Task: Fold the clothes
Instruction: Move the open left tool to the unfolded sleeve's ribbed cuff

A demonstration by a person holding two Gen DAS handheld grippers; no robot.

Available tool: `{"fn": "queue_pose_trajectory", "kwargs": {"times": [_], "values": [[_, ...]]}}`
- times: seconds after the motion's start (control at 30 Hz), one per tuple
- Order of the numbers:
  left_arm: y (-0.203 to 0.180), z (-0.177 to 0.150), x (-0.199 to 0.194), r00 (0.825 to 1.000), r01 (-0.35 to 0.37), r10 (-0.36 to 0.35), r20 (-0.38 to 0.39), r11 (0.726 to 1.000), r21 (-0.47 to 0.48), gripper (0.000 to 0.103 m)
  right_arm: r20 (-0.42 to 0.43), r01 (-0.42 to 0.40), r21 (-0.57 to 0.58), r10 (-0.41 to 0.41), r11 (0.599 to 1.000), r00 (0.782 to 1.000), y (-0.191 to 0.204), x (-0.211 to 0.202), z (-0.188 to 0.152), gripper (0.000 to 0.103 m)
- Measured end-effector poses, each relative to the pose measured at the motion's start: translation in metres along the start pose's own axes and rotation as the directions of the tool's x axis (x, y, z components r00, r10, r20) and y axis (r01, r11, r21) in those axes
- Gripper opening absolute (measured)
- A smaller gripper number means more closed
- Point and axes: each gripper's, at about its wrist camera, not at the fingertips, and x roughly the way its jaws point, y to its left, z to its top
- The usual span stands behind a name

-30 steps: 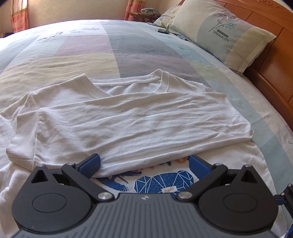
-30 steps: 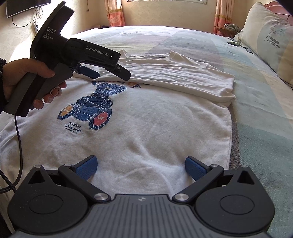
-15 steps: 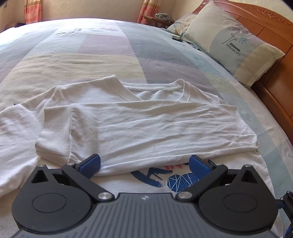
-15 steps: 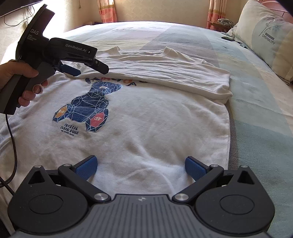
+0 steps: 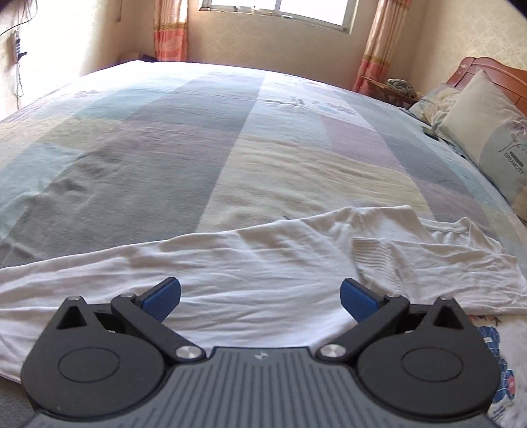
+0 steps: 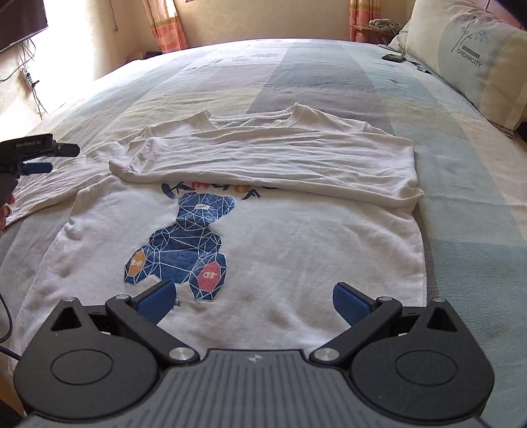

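White sweatshirt [image 6: 263, 250] flat on bed [image 5: 230, 138], both hand-held grippers [image 5: 260, 298] [image 6: 253, 301] wide, holding nothing

I see a bed [image 5: 230, 148] in pastel patchwork, a sunlit window [image 5: 280, 13], orange curtains [image 5: 169, 31], and a wooden headboard [image 5: 494, 72].

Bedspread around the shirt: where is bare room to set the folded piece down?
Bare bedspread lies beyond the collar, and a strip between shirt and pillow. Crowded on the left: unfolded sleeve, left gripper.
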Motion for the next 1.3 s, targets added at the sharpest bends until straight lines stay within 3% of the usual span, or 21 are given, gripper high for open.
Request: {"fn": "queue_pose_trajectory", "kwargs": {"times": [0.07, 0.13, 0.37, 0.47, 0.6, 0.77, 0.93, 1.13, 1.3], "values": [[0.027, -0.009, 0.005, 0.995, -0.103, 0.103, 0.001, 0.995, -0.015, 0.102, 0.018, 0.009, 0.011, -0.009, 1.000, 1.000, 0.014, 0.001, 0.006, 0.103], [0.050, -0.019, 0.012, 0.991, -0.134, 0.133, -0.028, 0.990, -0.051, 0.102, 0.024, 0.020, 0.012, -0.020, 1.000, 1.000, 0.029, 0.004, 0.010, 0.103], [0.069, -0.056, -0.016, 0.997, -0.077, 0.077, 0.017, 0.997, -0.007, 0.103, -0.042, 0.034, -0.060, -0.037, 0.998, 0.998, 0.080, 0.027, 0.017, 0.103], [0.075, -0.048, -0.025, 0.998, -0.056, 0.056, 0.015, 0.998, 0.006, 0.103, -0.101, 0.046, -0.046, -0.051, 0.998, 0.994, 0.088, 0.044, 0.018, 0.103], [0.077, -0.026, -0.026, 0.995, -0.013, 0.010, 0.095, 0.999, 0.033, 0.103, -0.158, 0.085, -0.036, -0.090, 0.996, 0.983, 0.096, 0.062, 0.018, 0.103], [0.086, -0.032, 0.000, 0.998, -0.066, 0.067, 0.011, 0.998, -0.016, 0.102, -0.173, 0.145, -0.052, -0.152, 0.988, 0.973, 0.104, 0.071, 0.017, 0.103], [0.092, -0.061, -0.021, 0.999, -0.037, 0.036, 0.033, 0.999, 0.016, 0.103, -0.174, 0.148, -0.050, -0.154, 0.988, 0.973, 0.104, 0.072, 0.016, 0.103], [0.117, -0.030, -0.031, 0.992, -0.071, 0.073, 0.107, 0.997, -0.018, 0.102, -0.171, 0.162, -0.043, -0.167, 0.986, 0.971, 0.106, 0.074, 0.016, 0.103], [0.139, -0.051, -0.025, 0.991, -0.119, 0.122, 0.054, 0.991, -0.065, 0.102, -0.164, 0.169, -0.039, -0.173, 0.985, 0.971, 0.106, 0.073, 0.015, 0.103]]}}
